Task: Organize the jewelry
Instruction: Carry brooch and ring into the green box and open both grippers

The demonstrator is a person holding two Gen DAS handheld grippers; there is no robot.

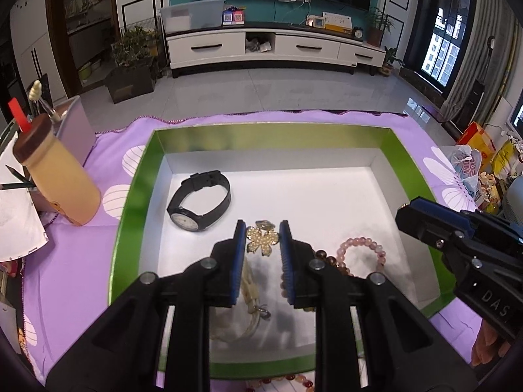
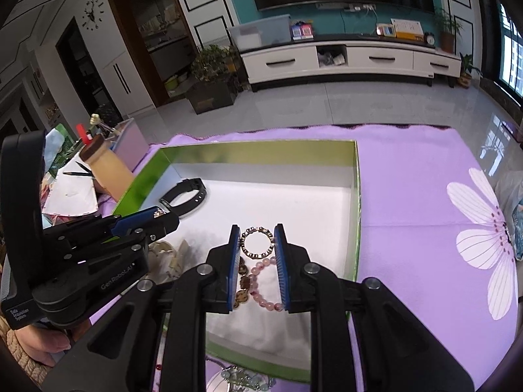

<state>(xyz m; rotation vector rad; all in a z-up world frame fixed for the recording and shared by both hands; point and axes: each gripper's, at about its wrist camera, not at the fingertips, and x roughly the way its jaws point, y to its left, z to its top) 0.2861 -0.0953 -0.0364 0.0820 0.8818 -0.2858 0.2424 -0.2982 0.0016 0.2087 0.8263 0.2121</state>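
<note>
A green box with a white floor [image 1: 313, 202] lies on the purple cloth. In it are a black wristwatch [image 1: 199, 202], a pink bead bracelet [image 1: 362, 251], a brown bead bracelet [image 1: 323, 258] and a cream bracelet [image 1: 250, 289]. My left gripper [image 1: 262, 228] hangs over the box's near half, shut on a pearl flower brooch [image 1: 263, 241]. To its right, my right gripper [image 2: 256, 228] is shut on a round metal link bracelet [image 2: 256, 243], above the pink beads [image 2: 264, 281] and brown beads [image 2: 243, 282]. The right wrist view shows the left gripper [image 2: 161, 214] beside the watch [image 2: 184, 196].
A tan bottle with a brown cap [image 1: 62, 179] stands left of the box, next to paper and pencils [image 1: 16, 215]. More bead strings lie on the cloth [image 2: 425, 196] before the box's near wall [image 1: 287, 380]. Bags crowd the table's right end [image 1: 474, 163].
</note>
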